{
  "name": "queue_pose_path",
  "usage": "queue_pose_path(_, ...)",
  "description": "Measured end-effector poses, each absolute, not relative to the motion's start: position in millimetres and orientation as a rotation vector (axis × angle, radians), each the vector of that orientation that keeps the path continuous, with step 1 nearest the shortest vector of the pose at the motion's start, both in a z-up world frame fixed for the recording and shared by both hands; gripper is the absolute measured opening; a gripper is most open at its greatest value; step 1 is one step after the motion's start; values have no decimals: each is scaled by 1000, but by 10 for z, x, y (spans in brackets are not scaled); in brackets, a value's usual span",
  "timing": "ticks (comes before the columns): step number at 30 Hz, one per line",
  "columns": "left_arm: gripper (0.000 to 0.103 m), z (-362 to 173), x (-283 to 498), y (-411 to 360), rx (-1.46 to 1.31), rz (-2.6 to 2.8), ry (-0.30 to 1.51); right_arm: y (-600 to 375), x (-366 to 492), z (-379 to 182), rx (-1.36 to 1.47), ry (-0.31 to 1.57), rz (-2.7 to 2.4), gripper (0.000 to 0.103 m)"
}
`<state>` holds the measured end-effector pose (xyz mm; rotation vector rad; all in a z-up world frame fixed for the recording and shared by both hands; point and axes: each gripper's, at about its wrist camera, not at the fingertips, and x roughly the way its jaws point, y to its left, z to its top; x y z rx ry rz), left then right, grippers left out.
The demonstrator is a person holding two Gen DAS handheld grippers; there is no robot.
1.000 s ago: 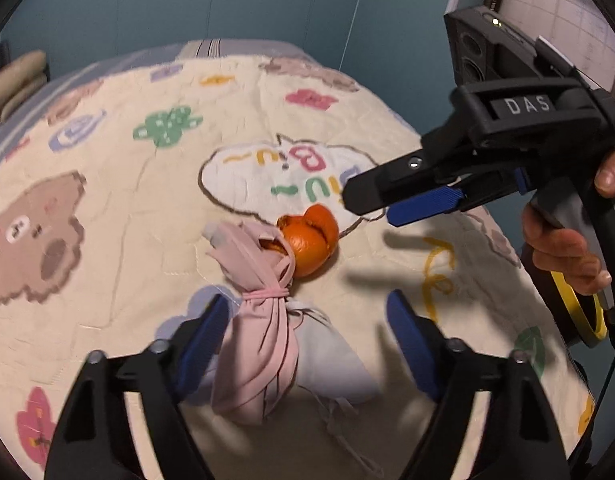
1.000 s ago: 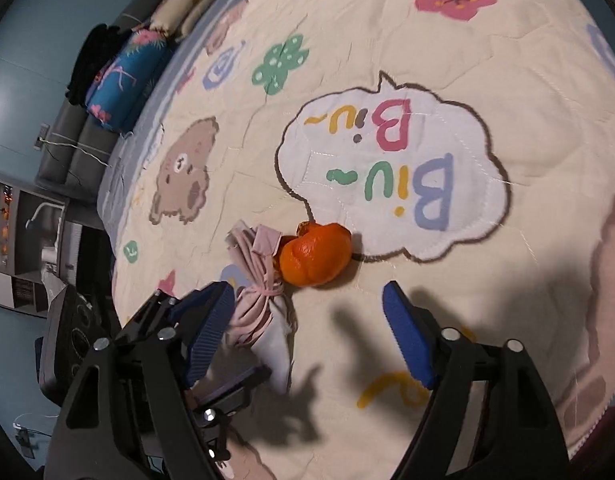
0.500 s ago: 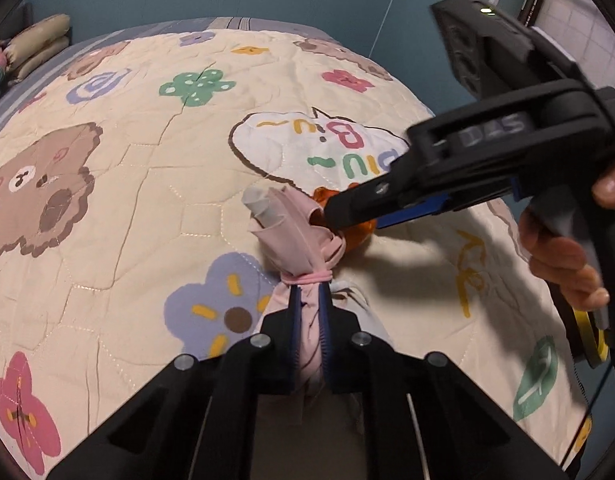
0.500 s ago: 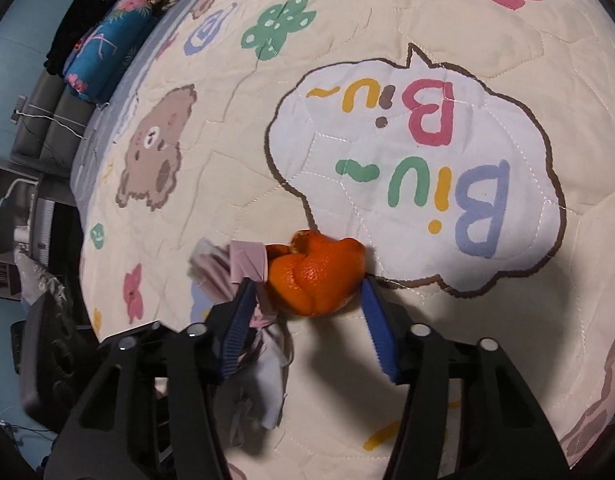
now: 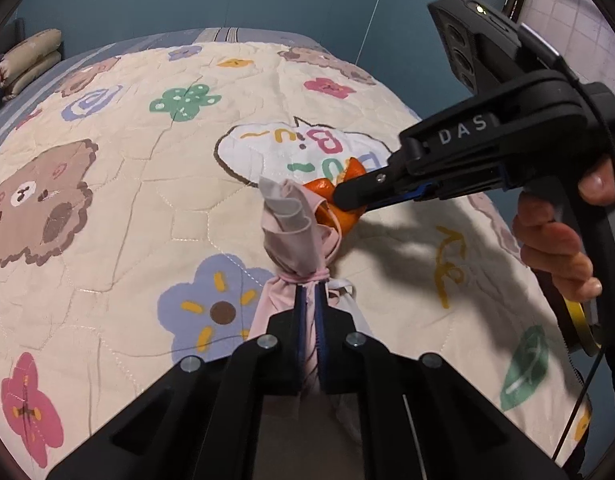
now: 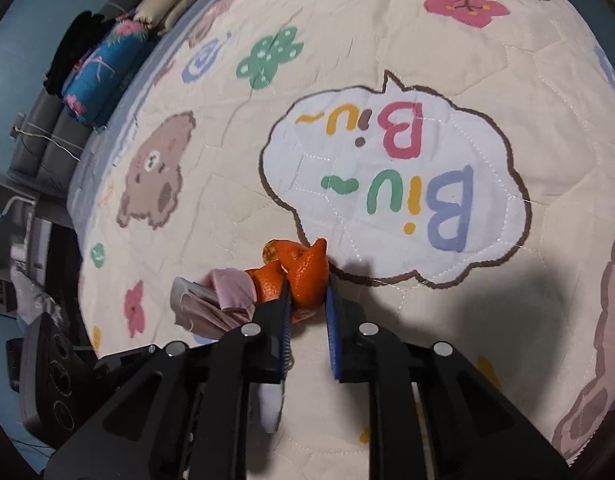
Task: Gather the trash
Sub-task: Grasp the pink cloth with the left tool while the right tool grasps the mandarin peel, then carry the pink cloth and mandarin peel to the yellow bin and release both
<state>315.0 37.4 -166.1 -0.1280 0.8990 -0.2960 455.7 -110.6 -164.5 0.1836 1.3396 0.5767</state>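
Left gripper [image 5: 311, 304] pinches pink cloth bundle [image 5: 295, 236].

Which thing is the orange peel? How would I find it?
Look at the cream quilt and find the white "Biu Biu" speech bubble. At its near edge, beside the pink face mask, sits the orange peel, pinched by the right gripper. It is the only bright orange, curled thing.

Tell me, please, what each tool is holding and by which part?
Left tool pinches the pink mask bundle just below its tie; right tool clamps the orange peel at its near end.
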Motion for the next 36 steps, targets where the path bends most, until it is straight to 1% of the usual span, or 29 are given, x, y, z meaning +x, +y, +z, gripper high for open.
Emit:
queue_pose_path(5, 4, -1557, 3055, 418, -140, -305, 885, -1211, 4529, -1609, 202, 1329, 557, 11)
queue_pose_path(10, 4, -1345, 2895, 471, -157, -313, 836, -1357, 4447, -1503, 224, 1294, 548, 11)
queue_pose_path(13, 4, -1174, 2759, 501, -171, -311, 797, -1468, 4396, -1417, 256, 1273, 544, 11)
queue_pose_path(19, 4, -703, 2433, 464, -159, -276, 689, -1783, 4129, -1074, 290, 1183, 555, 11)
queue_pose_path(29, 4, 46, 1913, 51, -126, -320, 515, -2547, 3414, -433, 370, 1007, 536, 11)
queue_pose_path(36, 4, 360, 1701, -429, -60, -386, 442, -3261, 2930, -140, 436, 893, 459, 11)
